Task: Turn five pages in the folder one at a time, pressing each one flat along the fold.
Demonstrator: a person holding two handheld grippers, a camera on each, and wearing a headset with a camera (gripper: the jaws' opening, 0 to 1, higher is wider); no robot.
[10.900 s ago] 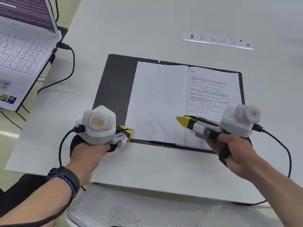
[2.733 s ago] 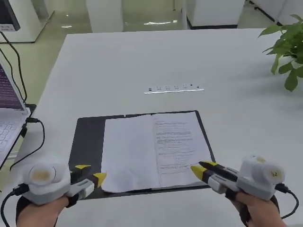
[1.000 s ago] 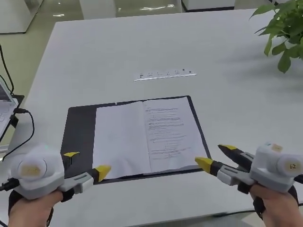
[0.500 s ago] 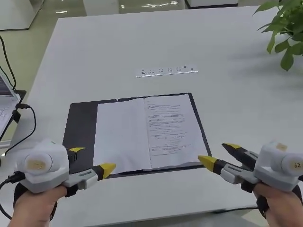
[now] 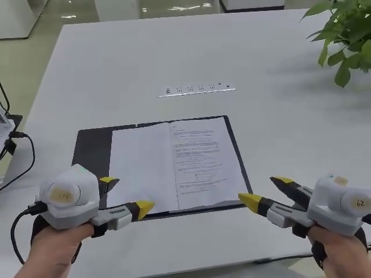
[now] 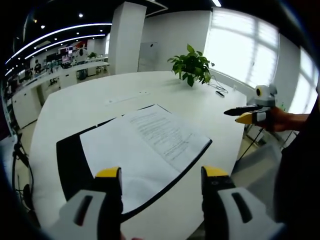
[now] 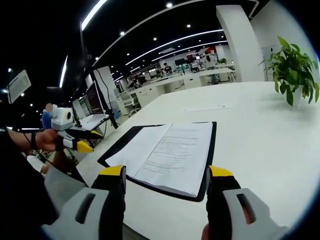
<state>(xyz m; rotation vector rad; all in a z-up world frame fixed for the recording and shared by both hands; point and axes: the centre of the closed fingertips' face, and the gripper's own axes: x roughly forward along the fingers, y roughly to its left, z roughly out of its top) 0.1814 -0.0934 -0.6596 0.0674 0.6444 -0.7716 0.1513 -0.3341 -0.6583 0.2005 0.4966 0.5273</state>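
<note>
The left tool point(image 5: 127, 194) is held spread and empty over the tabletop point(image 5: 174, 46), just off the near left corner of the folder point(image 5: 91, 153). The right tool point(image 5: 265, 190) is likewise spread and empty, just off the near right corner. The folder is laid open and flat, its fold running from near edge to far edge. A blank page point(image 5: 142, 168) is seen on the left and a printed page point(image 5: 200, 159) on the right, with the text's head at the far side.
</note>
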